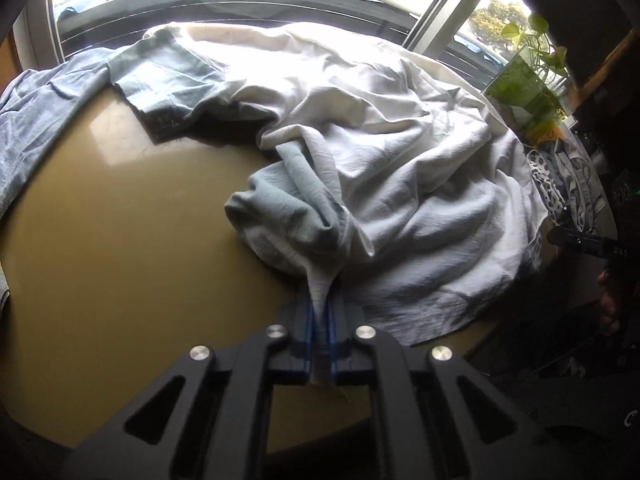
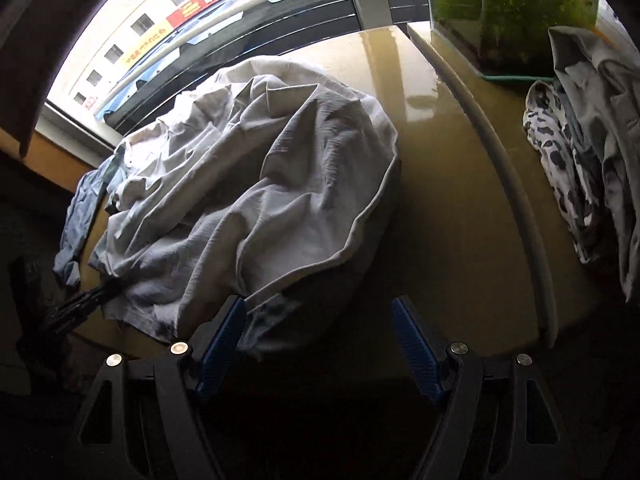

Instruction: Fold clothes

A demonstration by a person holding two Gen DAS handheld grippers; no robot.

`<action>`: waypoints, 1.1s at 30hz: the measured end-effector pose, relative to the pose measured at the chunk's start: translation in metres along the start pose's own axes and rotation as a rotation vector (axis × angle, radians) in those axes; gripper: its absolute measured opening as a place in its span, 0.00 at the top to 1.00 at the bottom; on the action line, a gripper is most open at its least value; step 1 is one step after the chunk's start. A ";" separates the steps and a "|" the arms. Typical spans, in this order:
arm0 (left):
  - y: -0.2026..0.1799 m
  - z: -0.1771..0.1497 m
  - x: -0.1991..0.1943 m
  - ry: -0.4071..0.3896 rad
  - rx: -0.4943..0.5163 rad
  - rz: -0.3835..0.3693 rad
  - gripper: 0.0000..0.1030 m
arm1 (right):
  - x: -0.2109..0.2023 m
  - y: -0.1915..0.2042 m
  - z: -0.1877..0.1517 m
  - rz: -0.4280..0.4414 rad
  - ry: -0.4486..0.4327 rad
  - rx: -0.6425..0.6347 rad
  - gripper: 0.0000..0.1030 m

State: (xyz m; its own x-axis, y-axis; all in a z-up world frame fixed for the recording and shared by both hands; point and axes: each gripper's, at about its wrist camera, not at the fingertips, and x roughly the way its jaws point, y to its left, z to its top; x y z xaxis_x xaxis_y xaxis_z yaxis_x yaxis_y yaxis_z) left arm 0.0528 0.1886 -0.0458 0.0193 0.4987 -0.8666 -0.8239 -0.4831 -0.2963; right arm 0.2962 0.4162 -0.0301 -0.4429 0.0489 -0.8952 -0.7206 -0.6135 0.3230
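Note:
A crumpled white garment (image 1: 400,152) lies in a heap on the tan table (image 1: 120,220). My left gripper (image 1: 321,312) is shut on a pinched fold of this garment at its near edge, close to the table top. In the right wrist view the same white garment (image 2: 248,184) fills the left middle. My right gripper (image 2: 318,320) is open, its blue pads (image 2: 224,336) wide apart, at the garment's near right edge; the left pad touches the cloth. The left gripper (image 2: 86,300) shows there as a dark shape at the garment's left edge.
A light blue garment (image 1: 48,120) lies at the table's far left, partly under the white one. A green fish tank (image 2: 508,12) and a spotted cloth (image 2: 560,168) with a grey garment (image 2: 600,120) sit on the right. A window runs behind the table.

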 end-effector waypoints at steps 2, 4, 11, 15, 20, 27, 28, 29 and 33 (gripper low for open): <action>0.004 -0.001 0.000 0.007 0.010 0.002 0.95 | 0.003 0.009 0.000 -0.012 -0.034 0.016 0.25; 0.004 -0.002 -0.001 0.012 0.041 -0.005 0.95 | 0.011 0.018 0.001 -0.018 -0.024 0.051 0.25; 0.013 -0.004 -0.003 0.027 0.128 -0.055 0.95 | 0.029 0.056 -0.023 -0.188 0.052 0.005 0.76; 0.016 -0.004 -0.005 0.006 0.198 -0.005 0.95 | 0.027 0.064 -0.034 -0.263 0.087 -0.023 0.91; 0.022 -0.009 -0.007 -0.024 0.141 0.036 0.95 | 0.007 0.083 -0.035 -0.270 0.040 -0.132 0.92; 0.026 -0.029 -0.063 -0.189 -0.082 0.025 0.95 | -0.040 0.067 -0.038 -0.150 -0.032 -0.248 0.93; 0.020 -0.033 -0.074 -0.215 -0.099 0.035 0.95 | -0.049 0.064 -0.039 -0.120 -0.041 -0.265 0.93; 0.012 -0.039 -0.082 -0.234 -0.104 0.047 0.95 | -0.055 0.062 -0.041 -0.098 -0.045 -0.290 0.93; -0.026 -0.061 -0.085 -0.233 -0.073 0.175 0.95 | -0.055 0.066 -0.051 -0.113 -0.010 -0.465 0.93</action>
State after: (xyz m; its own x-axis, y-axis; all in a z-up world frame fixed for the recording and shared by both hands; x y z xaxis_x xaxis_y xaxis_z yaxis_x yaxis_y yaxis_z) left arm 0.1072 0.1150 0.0109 -0.2570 0.5510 -0.7940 -0.7603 -0.6224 -0.1858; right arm 0.3001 0.3330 0.0248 -0.3821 0.1417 -0.9132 -0.4501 -0.8916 0.0499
